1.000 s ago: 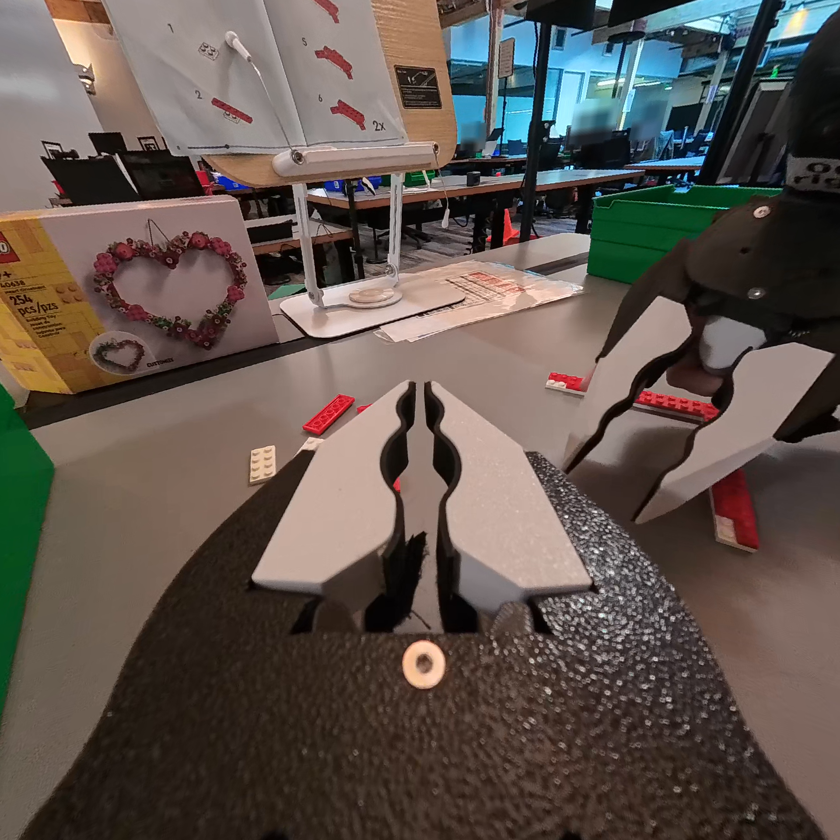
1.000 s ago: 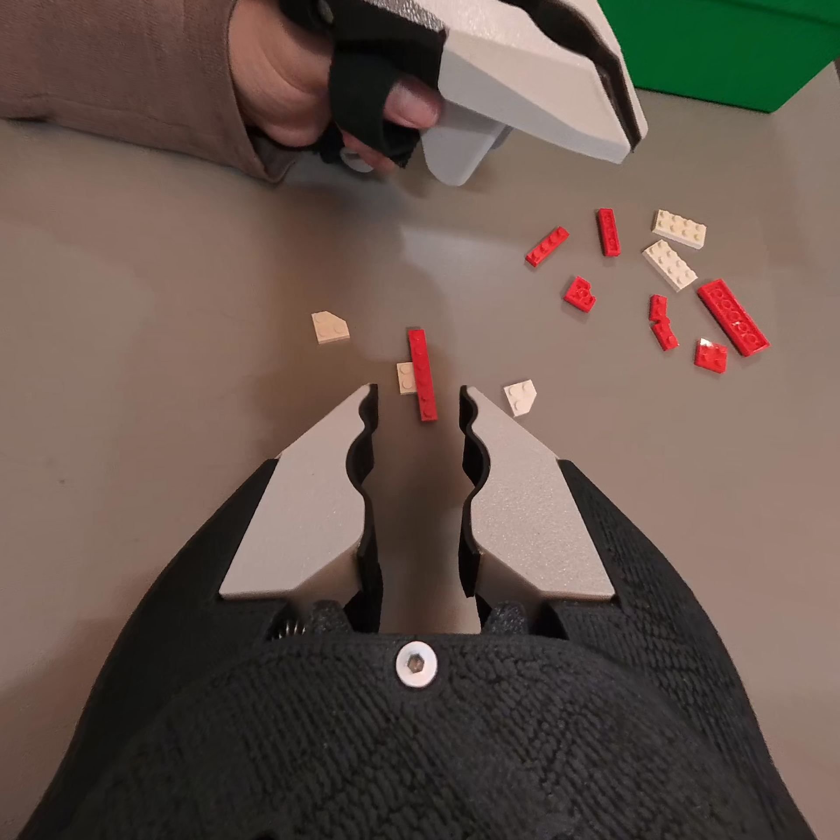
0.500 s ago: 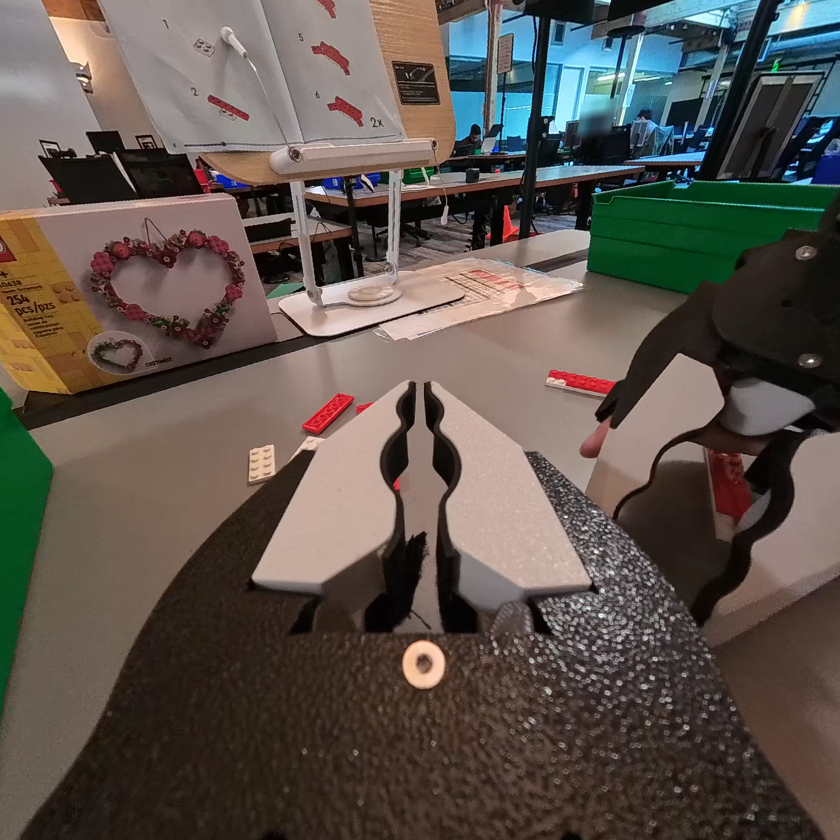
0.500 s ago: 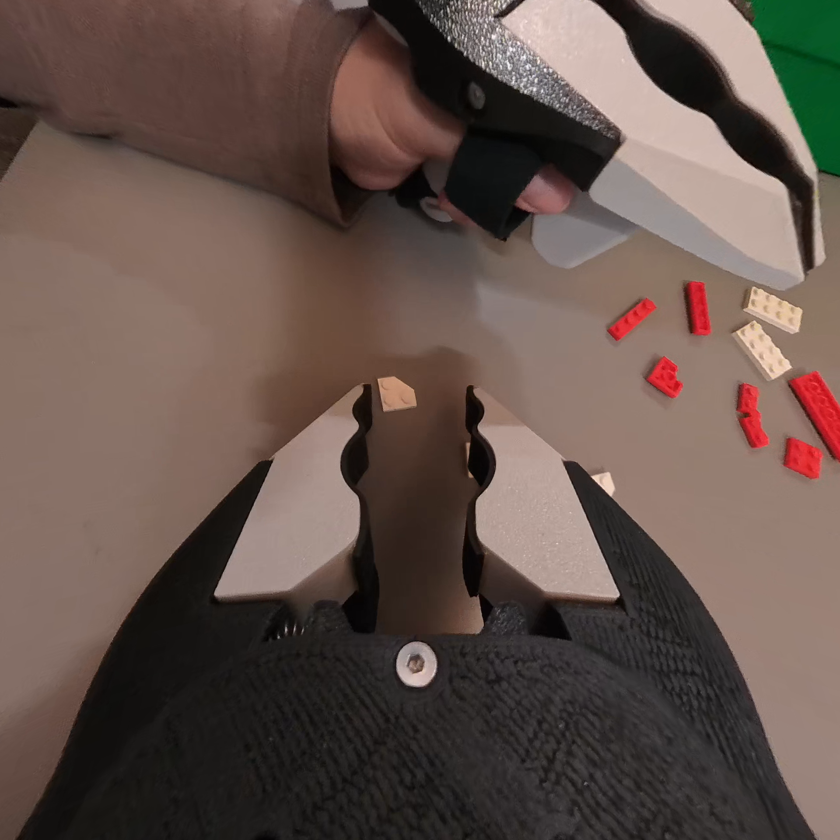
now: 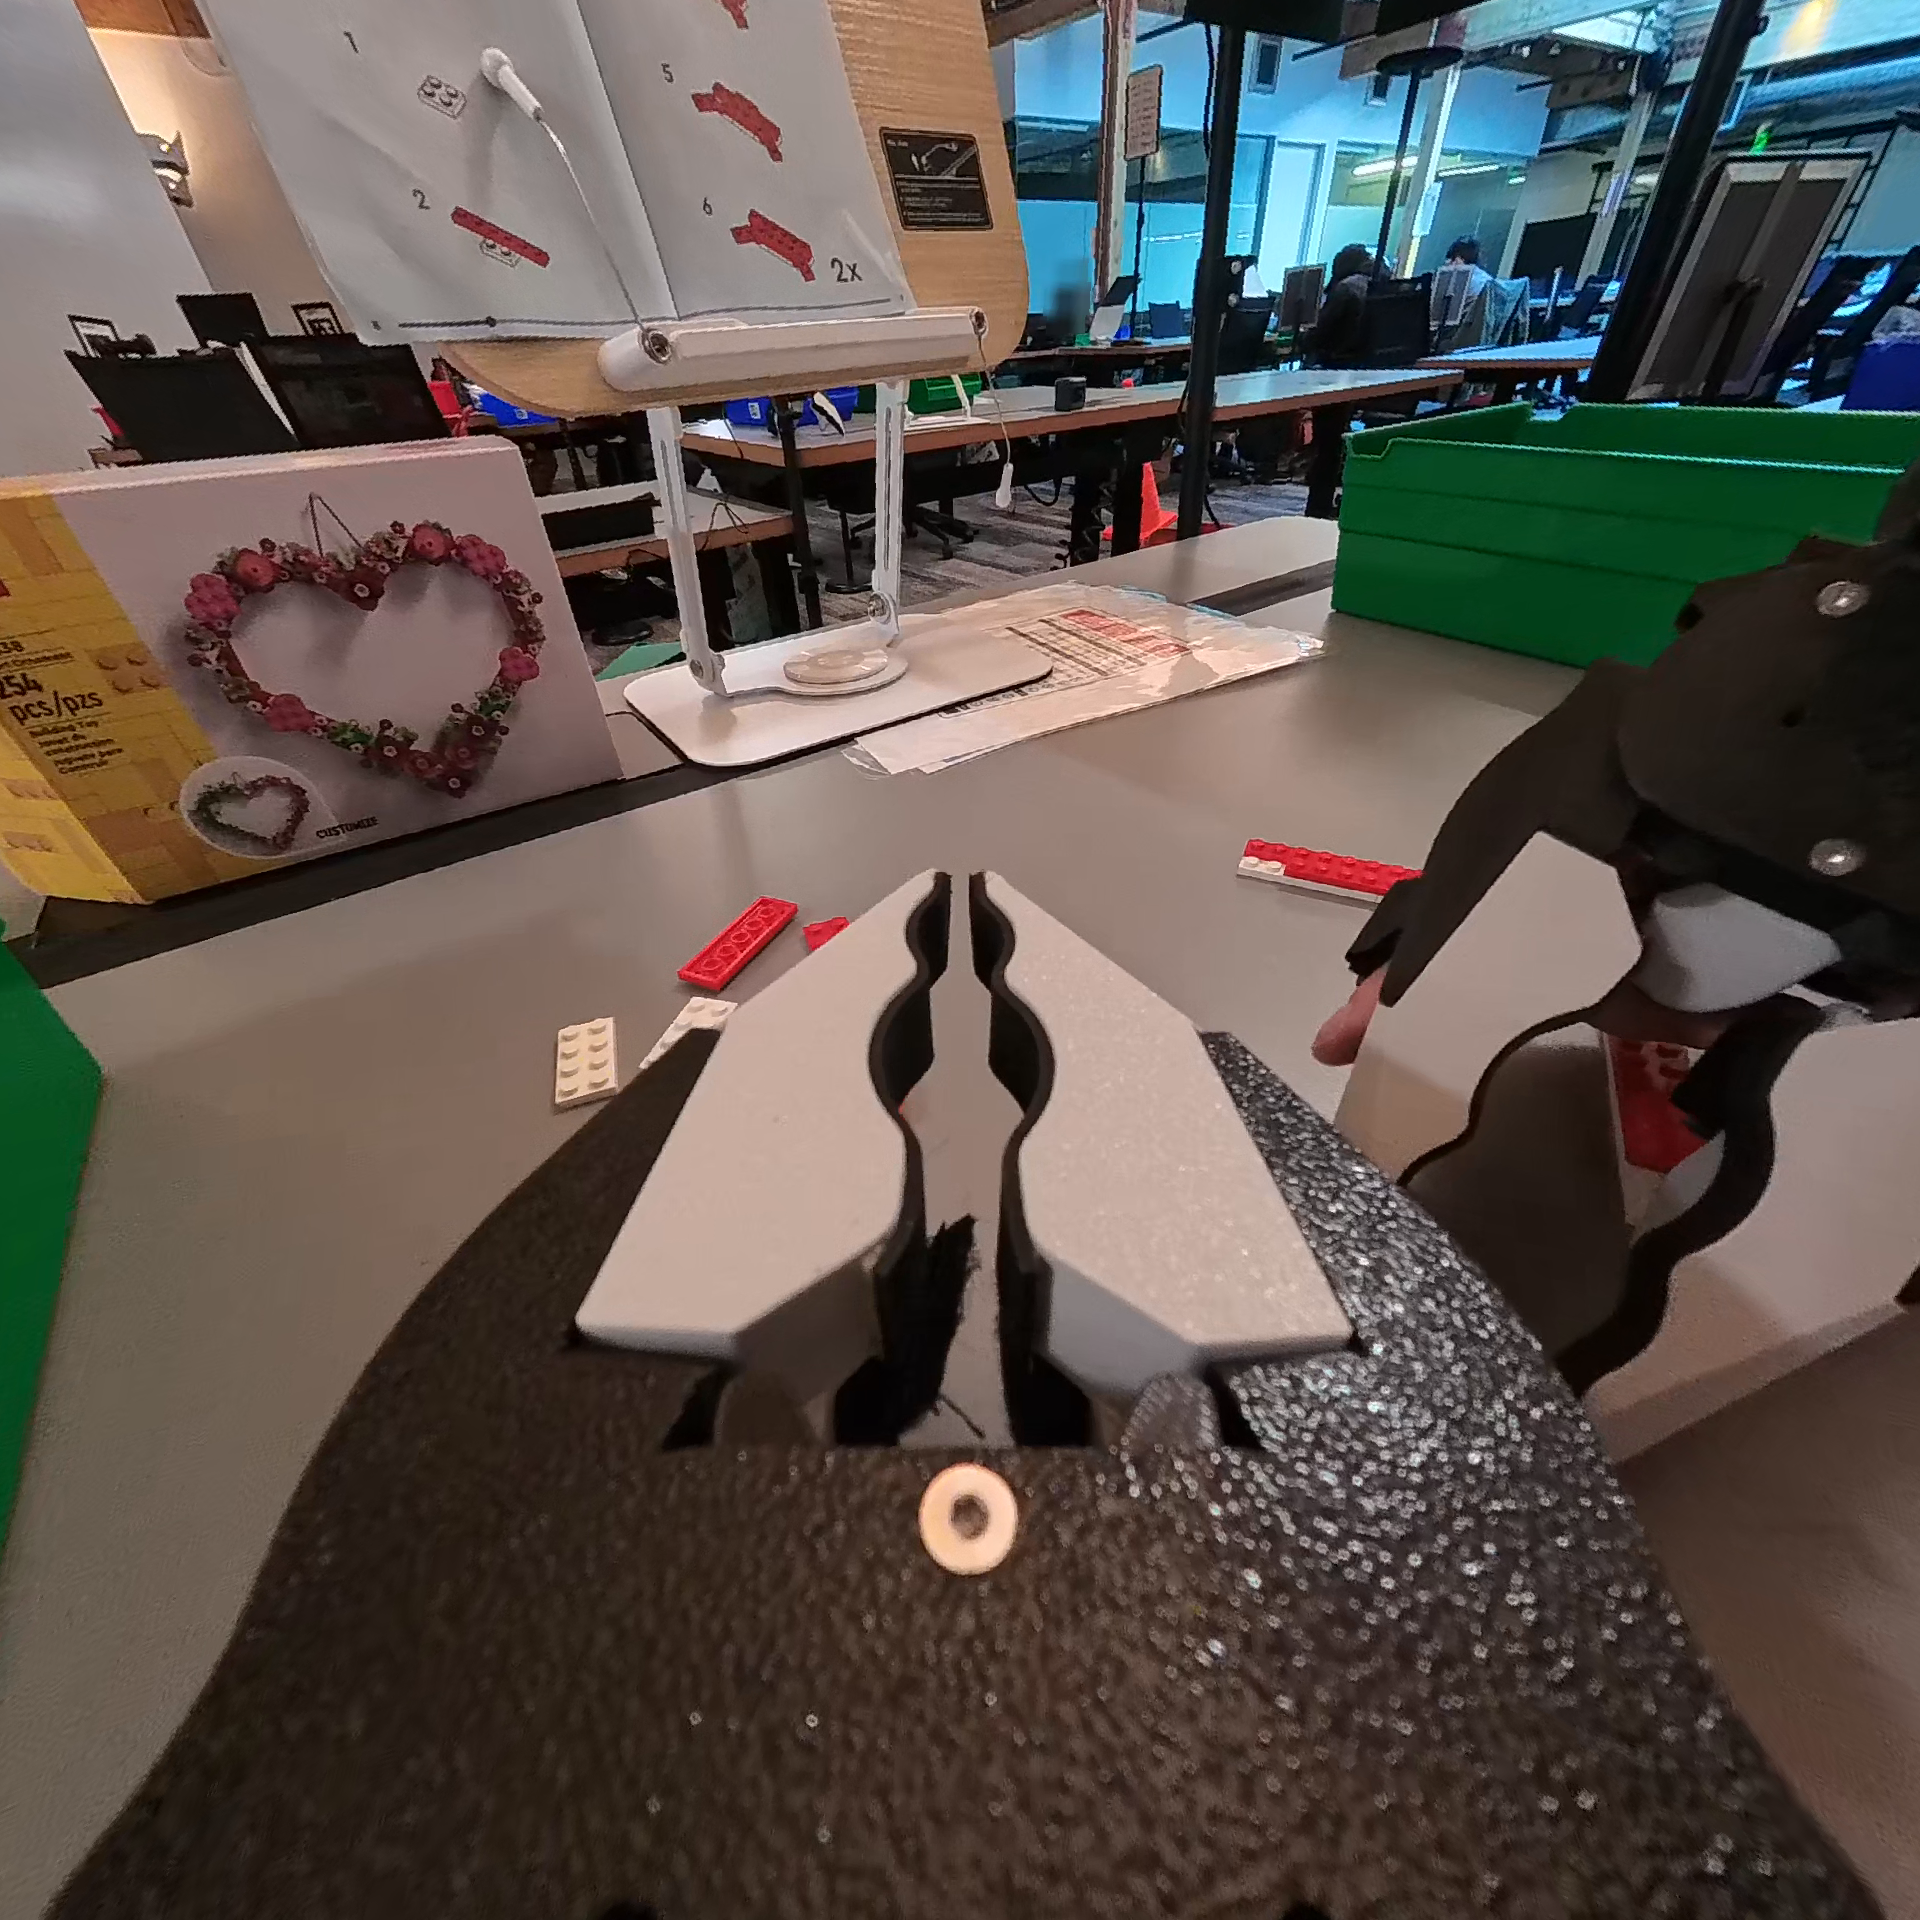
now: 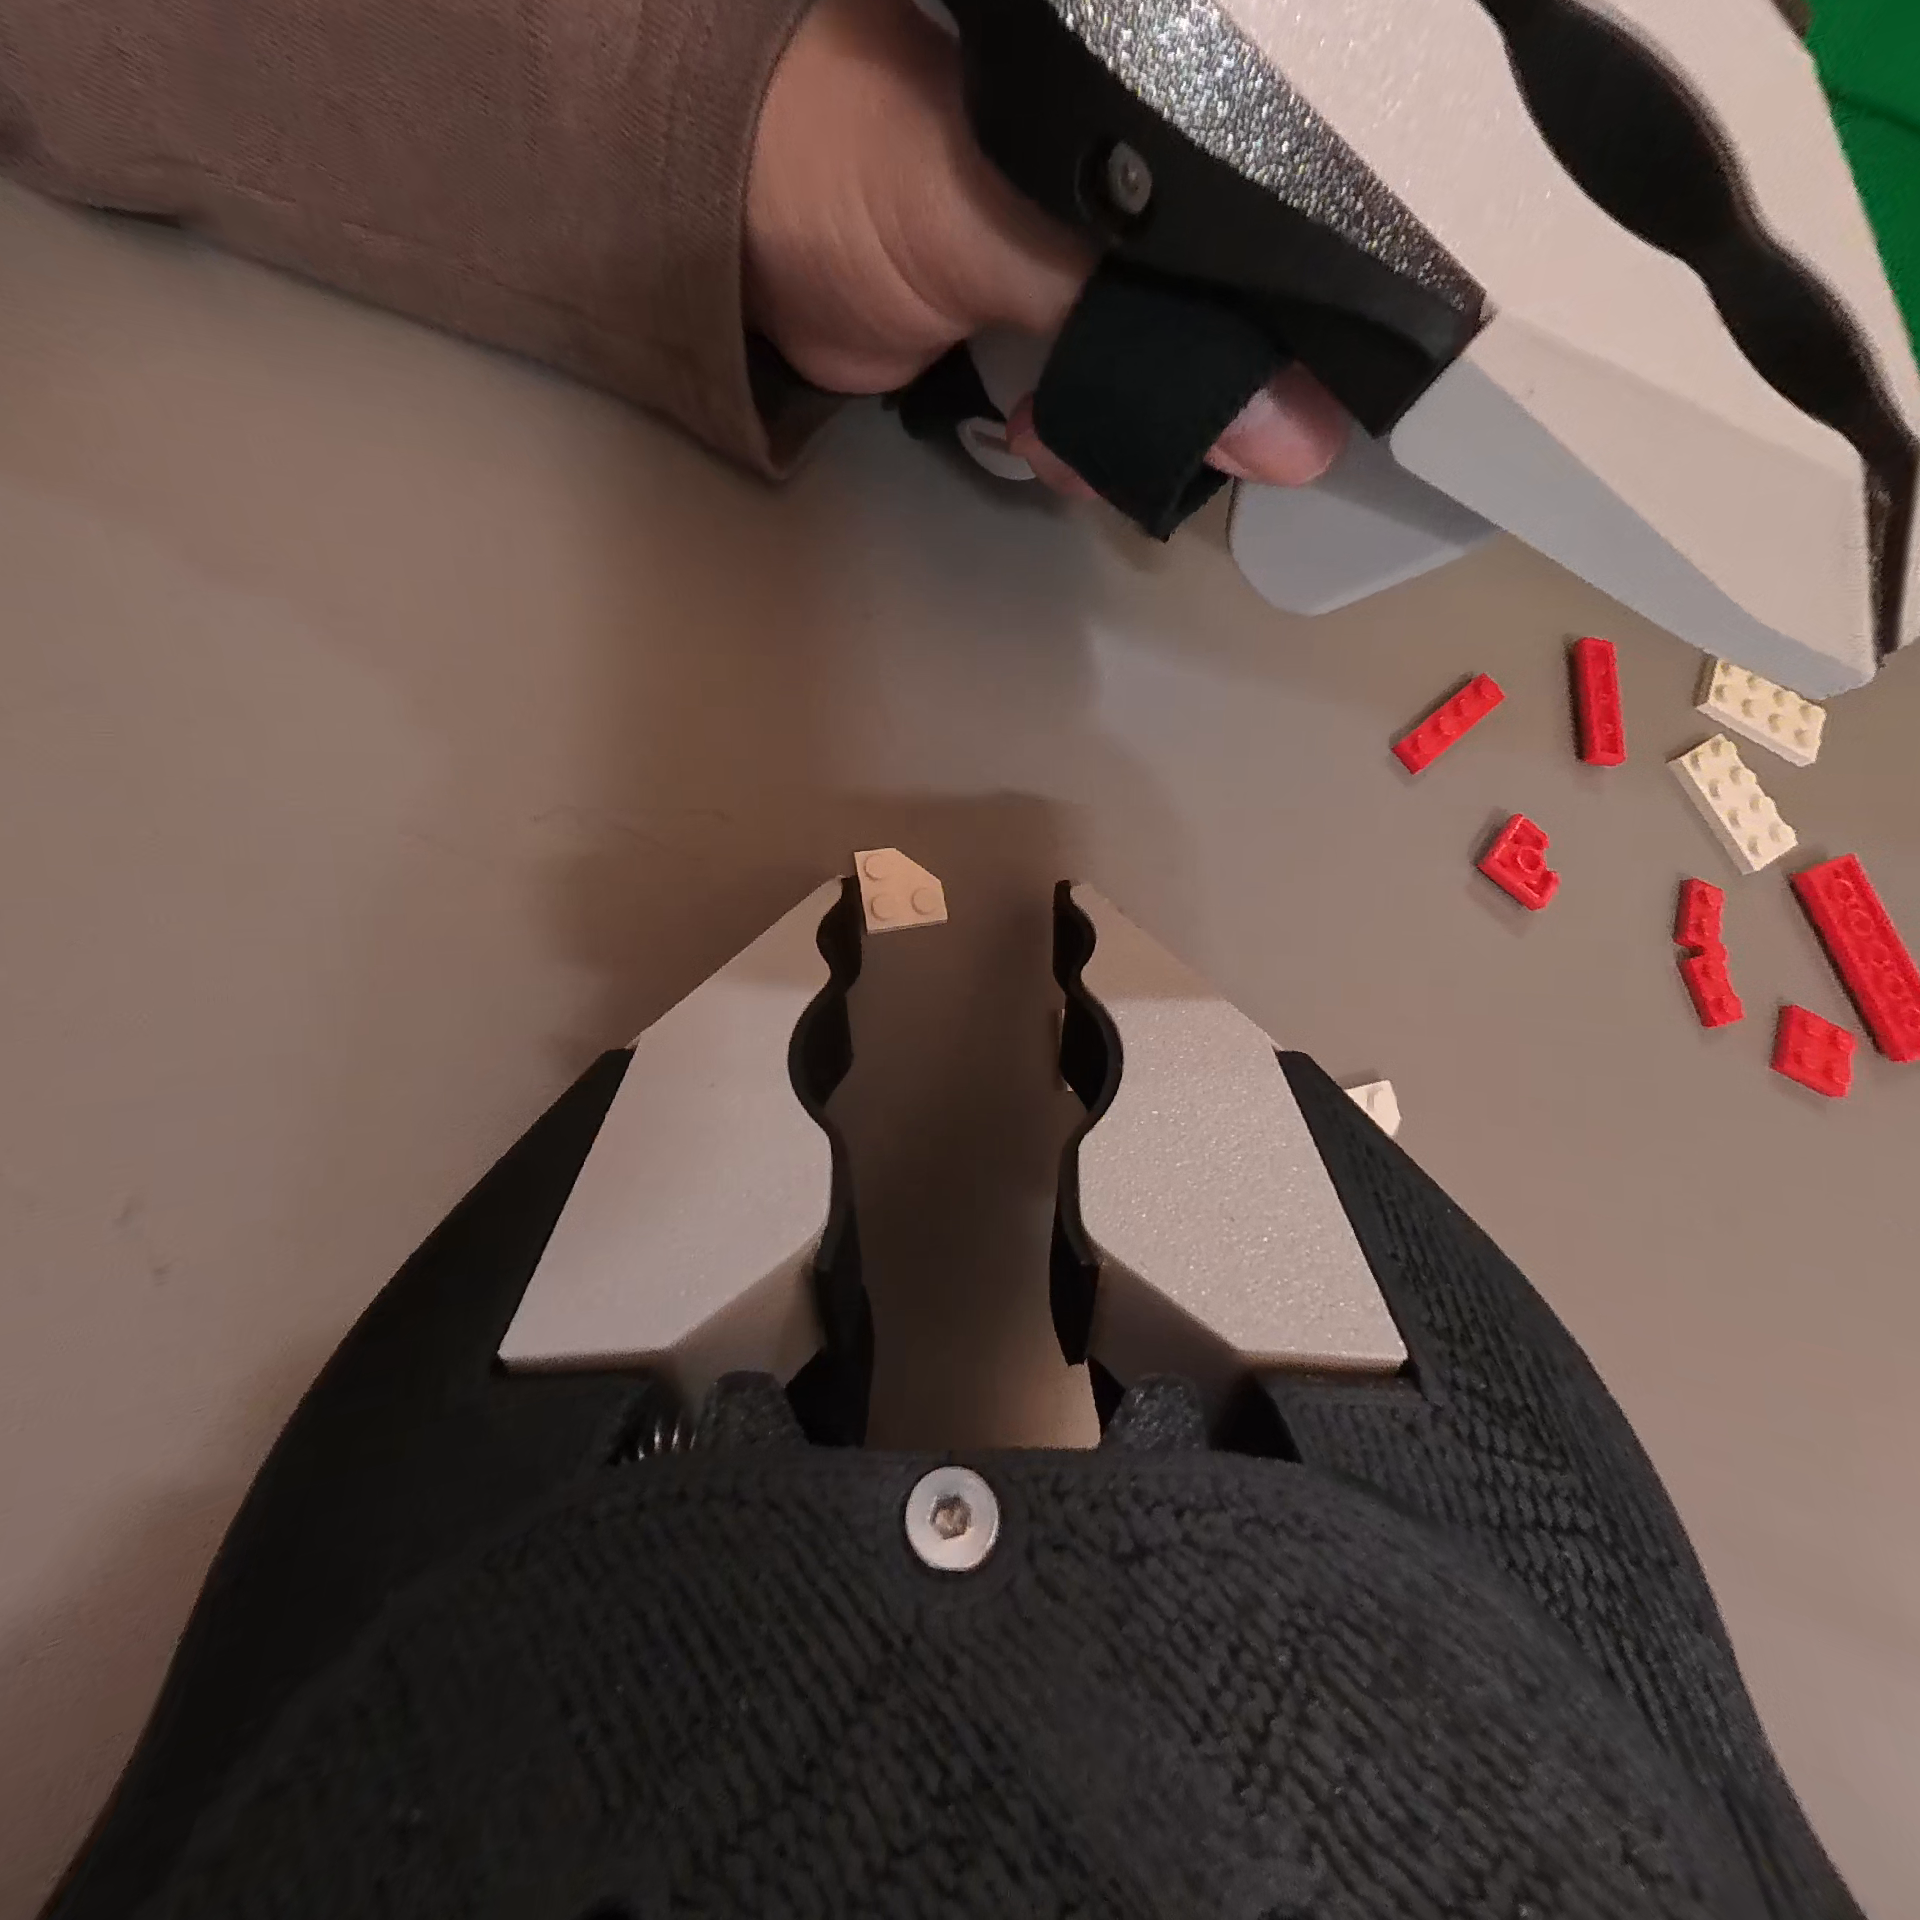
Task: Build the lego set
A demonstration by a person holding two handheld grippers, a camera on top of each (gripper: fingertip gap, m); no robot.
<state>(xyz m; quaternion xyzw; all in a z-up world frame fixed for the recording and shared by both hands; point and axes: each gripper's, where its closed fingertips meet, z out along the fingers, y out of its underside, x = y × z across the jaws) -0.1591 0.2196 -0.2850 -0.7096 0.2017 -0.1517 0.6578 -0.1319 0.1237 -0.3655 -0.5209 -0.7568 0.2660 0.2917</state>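
My right gripper (image 6: 954,894) is open and held low over the grey table (image 6: 416,727). A small tan wedge plate (image 6: 899,891) lies flat just inside its left fingertip. Its right finger hides most of another tan piece (image 6: 1374,1103). My left gripper (image 5: 958,883) is shut with nothing seen between its jaws, and hovers above the table; it also shows in the right wrist view (image 6: 1881,623), held by a hand (image 6: 883,260). Loose red plates (image 6: 1860,966) and white plates (image 6: 1733,800) lie to the right. The right gripper also shows in the left wrist view (image 5: 1496,1278).
A Lego box (image 5: 291,665) stands at the back left. An instruction booklet on a stand (image 5: 727,208) and a plastic bag (image 5: 1091,665) are behind the work area. Green bins (image 5: 1621,540) stand at the back right. A red-and-white strip (image 5: 1325,868) lies past the right gripper. Across from one pair of fingers to the other is roughly 12 cm.
My right gripper has moved down and to the left, past the red strip, so the tan wedge plate now sits at its left fingertip. My left gripper has hardly moved and stays shut.
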